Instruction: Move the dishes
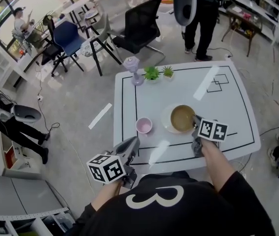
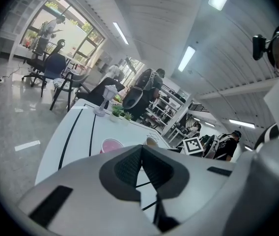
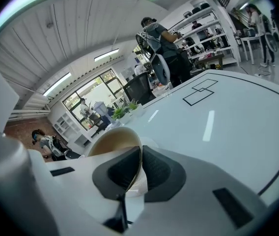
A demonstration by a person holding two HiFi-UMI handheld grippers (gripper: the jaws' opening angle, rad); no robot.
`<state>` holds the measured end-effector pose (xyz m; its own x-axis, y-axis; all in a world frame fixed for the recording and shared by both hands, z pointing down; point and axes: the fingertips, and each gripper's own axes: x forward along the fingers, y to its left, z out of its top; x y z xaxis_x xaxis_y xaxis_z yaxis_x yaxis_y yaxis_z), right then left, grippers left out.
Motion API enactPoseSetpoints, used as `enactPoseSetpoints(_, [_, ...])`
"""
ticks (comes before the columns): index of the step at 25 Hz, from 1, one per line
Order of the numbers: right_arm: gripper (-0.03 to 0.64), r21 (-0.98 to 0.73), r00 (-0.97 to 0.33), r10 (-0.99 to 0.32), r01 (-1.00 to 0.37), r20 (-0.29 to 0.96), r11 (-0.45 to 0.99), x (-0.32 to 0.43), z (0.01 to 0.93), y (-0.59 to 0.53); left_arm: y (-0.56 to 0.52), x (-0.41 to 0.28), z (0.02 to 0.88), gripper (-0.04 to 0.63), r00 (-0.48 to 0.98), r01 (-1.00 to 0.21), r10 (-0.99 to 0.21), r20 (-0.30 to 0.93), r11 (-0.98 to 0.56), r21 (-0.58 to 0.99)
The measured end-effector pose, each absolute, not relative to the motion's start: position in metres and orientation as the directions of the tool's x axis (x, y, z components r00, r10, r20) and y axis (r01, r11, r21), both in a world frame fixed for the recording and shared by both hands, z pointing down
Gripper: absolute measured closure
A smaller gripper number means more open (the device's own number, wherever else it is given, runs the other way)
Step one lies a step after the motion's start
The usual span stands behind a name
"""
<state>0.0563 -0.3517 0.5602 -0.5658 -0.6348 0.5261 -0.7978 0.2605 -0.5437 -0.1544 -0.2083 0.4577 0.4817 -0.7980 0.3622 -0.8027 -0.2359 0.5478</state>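
A brown-lined bowl (image 1: pixel 182 118) rests on a white plate (image 1: pixel 165 119) near the middle of the white table (image 1: pixel 228 107). My right gripper (image 1: pixel 195 124) is shut on the bowl's near rim; in the right gripper view the rim (image 3: pixel 114 144) passes between the two pads of that gripper (image 3: pixel 139 168). A pink cup (image 1: pixel 143 126) stands left of the plate. My left gripper (image 1: pixel 131 144) hovers at the table's front edge, short of the cup, shut with nothing in it. In the left gripper view the left gripper (image 2: pixel 142 165) has its pads pressed together, with the pink cup (image 2: pixel 111 144) beyond them.
At the table's far left stand a purple desk fan (image 1: pixel 132 69) and two small potted plants (image 1: pixel 152 73) (image 1: pixel 168 72). Black lines and two squares (image 1: pixel 218 82) mark the tabletop. Office chairs (image 1: pixel 139 26) and standing people (image 1: pixel 203 14) are beyond the table.
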Motion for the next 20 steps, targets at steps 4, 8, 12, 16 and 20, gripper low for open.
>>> enactPoseSetpoints(4, [0.600, -0.536, -0.555, -0.661, -0.802, 0.505, 0.264, 0.072, 0.544, -0.354, -0.217, -0.145, 0.457, 0.592, 0.505, -0.795, -0.785, 0.358, -0.262, 0.546])
enactPoseSetpoints(8, [0.600, -0.520, -0.528, -0.688, -0.817, 0.498, 0.251, 0.094, 0.538, -0.356, -0.228, -0.134, 0.459, 0.592, 0.528, -0.785, -0.771, 0.356, -0.284, 0.550])
enactPoseSetpoints(12, [0.600, -0.511, -0.493, -0.707, -0.832, 0.507, 0.214, 0.121, 0.541, -0.355, -0.237, -0.118, 0.460, 0.592, 0.557, -0.774, -0.750, 0.356, -0.312, 0.551])
enactPoseSetpoints(16, [0.600, -0.506, -0.459, -0.721, -0.845, 0.518, 0.174, 0.145, 0.545, -0.354, -0.246, -0.104, 0.461, 0.592, 0.581, -0.762, -0.733, 0.354, -0.336, 0.554])
enactPoseSetpoints(20, [0.598, -0.498, -0.424, -0.731, -0.857, 0.534, 0.133, 0.166, 0.552, -0.353, -0.253, -0.090, 0.461, 0.592, 0.605, -0.750, -0.713, 0.355, -0.359, 0.556])
